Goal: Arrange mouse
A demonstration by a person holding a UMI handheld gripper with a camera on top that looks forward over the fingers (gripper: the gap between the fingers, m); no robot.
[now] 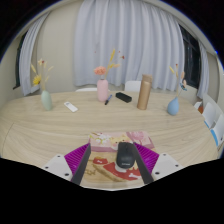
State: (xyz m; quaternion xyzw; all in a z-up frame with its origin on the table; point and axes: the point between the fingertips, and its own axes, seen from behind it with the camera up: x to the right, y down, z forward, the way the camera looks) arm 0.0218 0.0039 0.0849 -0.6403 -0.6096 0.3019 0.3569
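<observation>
A black mouse lies on a colourful printed mouse mat on the pale wooden table. My gripper is open, low over the mat. The mouse stands between the fingers, nearer the right one, with a clear gap on its left side. The magenta pads show at the left and right fingers. Neither finger presses on the mouse.
Beyond the mat stand a green vase with flowers, a pink vase, a copper bottle and a blue vase. A white remote and a black object lie near them. Curtains hang behind.
</observation>
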